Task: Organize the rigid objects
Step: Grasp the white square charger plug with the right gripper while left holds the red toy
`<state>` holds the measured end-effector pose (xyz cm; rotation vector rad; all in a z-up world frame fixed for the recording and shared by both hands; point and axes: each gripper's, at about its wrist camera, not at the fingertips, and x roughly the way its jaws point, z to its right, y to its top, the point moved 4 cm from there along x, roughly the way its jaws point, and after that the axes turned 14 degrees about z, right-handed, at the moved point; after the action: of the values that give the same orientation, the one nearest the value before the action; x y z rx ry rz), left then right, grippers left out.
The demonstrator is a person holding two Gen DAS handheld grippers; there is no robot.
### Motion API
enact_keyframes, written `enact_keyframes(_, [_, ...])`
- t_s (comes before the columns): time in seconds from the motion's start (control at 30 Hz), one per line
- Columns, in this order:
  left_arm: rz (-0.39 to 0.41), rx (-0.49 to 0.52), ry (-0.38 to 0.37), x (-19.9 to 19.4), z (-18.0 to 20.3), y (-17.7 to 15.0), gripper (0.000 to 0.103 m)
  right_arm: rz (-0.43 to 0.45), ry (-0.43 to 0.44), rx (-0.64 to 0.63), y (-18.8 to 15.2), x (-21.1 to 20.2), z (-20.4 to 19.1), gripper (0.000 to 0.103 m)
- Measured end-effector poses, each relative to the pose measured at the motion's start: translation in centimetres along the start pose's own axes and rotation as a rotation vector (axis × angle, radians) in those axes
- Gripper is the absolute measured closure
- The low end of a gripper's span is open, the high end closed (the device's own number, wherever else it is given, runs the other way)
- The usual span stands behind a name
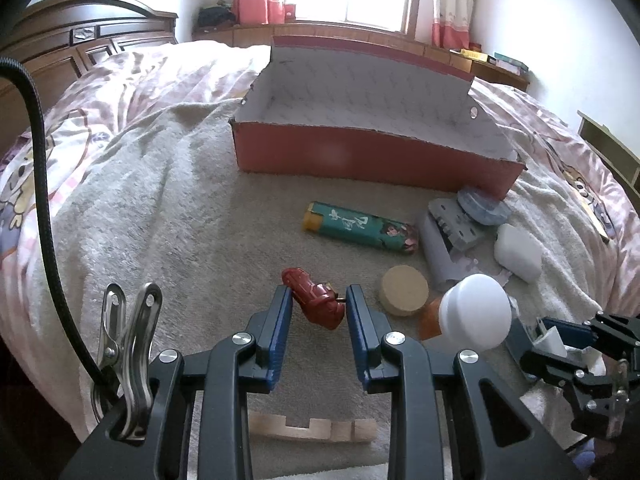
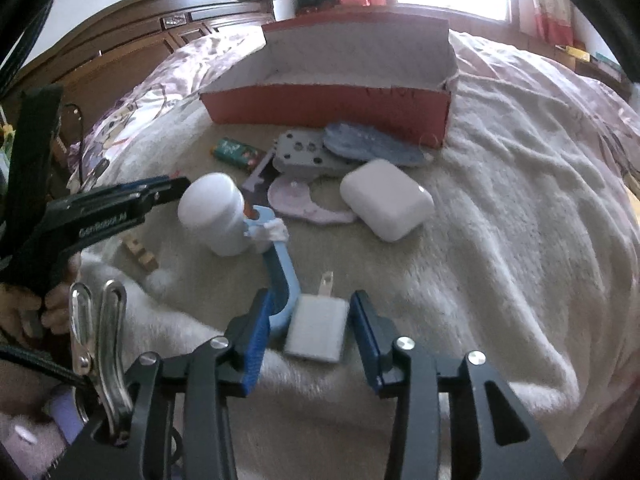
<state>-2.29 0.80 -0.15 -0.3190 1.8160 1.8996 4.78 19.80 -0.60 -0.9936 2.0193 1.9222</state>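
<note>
In the left wrist view my left gripper (image 1: 320, 300) is shut on a small red toy (image 1: 314, 300), held just over the cream towel (image 1: 180, 200). In the right wrist view my right gripper (image 2: 310, 320) is shut on a white charger plug (image 2: 318, 330), prongs pointing away, beside a light blue curved piece (image 2: 280, 268). The open red box (image 1: 360, 160) stands behind, white inside, and is seen again as the box (image 2: 320, 100). The right gripper (image 1: 560, 336) shows at the far right of the left view, with something white between its fingers.
On the towel lie a green tube (image 1: 360, 228), a cork disc (image 1: 404, 290), a white-capped orange bottle (image 1: 474, 312), a grey plastic part (image 1: 456, 220), a blue-grey disc (image 1: 484, 204), a white case (image 2: 386, 204) and a notched wooden piece (image 1: 316, 430). A wooden headboard (image 1: 80, 48) stands at left.
</note>
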Motion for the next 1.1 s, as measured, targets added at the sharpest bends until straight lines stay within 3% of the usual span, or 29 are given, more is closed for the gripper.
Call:
enact_keyframes(0.33, [-0.001,0.004,-0.002,-0.3,0.1,0.0,0.074,-0.016,0.013,0.018,-0.8,-1.6,0.2,0.06])
enact_keyframes(0.87, [-0.002,0.017,-0.005,-0.4,0.4,-0.1,0.074,0.055,0.0,0.051,0.2,-3.8,1.7,0.06])
enact_keyframes(1.1, [-0.005,0.022,-0.006,-0.5,0.5,-0.1,0.074,0.01,-0.012,-0.017,-0.9,-2.7,0.8,0.06])
